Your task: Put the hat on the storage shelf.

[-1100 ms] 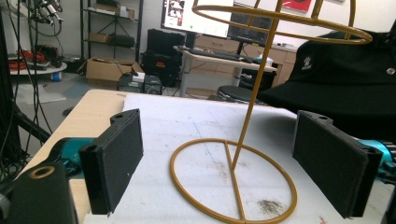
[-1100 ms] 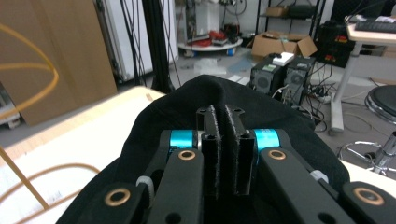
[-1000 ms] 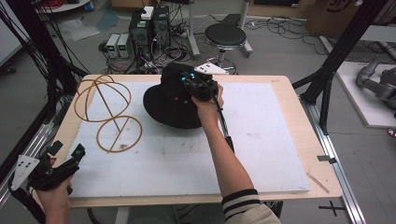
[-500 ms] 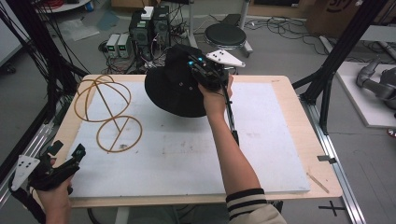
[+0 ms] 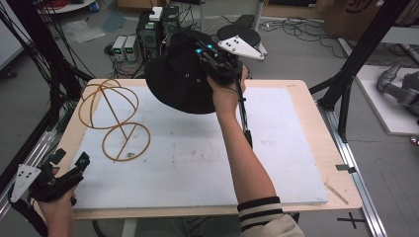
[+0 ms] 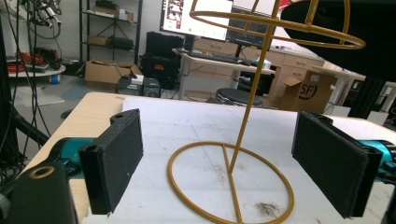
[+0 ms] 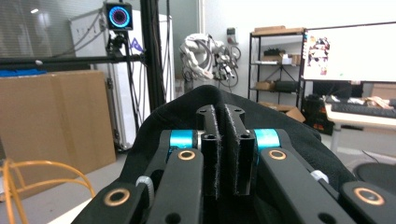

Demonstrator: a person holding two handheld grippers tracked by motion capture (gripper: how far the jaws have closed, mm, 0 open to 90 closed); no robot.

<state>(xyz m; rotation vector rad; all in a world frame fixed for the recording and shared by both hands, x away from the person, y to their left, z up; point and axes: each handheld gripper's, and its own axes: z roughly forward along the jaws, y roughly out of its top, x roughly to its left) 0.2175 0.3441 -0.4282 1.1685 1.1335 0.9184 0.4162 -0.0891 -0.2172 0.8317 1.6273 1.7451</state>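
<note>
A: Where's the black hat (image 5: 184, 79) rn?

B: Up off the surface (image 5: 197, 163), held in the air over the far edge, just right of the gold wire hat stand (image 5: 111, 121). The right gripper (image 5: 217, 61) has it by the brim/edge on the side nearest the hand.

A: Jaws on that side?

B: In the right gripper view the right gripper (image 7: 223, 140) has both jaws pressed together w/ black cloth bunched round them, so we read them as clamped on the hat (image 7: 289, 140). The fabric itself is thin enough that the jaws look nearly closed.

A: How'll it handle?

B: Soft and light, we'd say. It sags from the pinch point, crown hanging toward the stand side, so it won't hold shape by itself. Not fragile, not slippery, felt-ish cloth grips well on those pads. Brim is the sensible hold: crown has to stay free if it's to drop over the stand's top loop.

A: And the stand?

B: Thin wire, prob. light and tippy. Round base flat on the surface, upright rod, globe-like loops on top.

A: Left side?

B: Left gripper (image 5: 54, 177) is at the near left corner, well apart from the hat. In its own view the left gripper (image 6: 233, 158) has jaws spread wide, nothing between them; stand (image 6: 233, 182) sits ahead, framed by the two jaws, not touched. Hat (image 6: 345, 32) shows top right, above the stand's top loop
</note>
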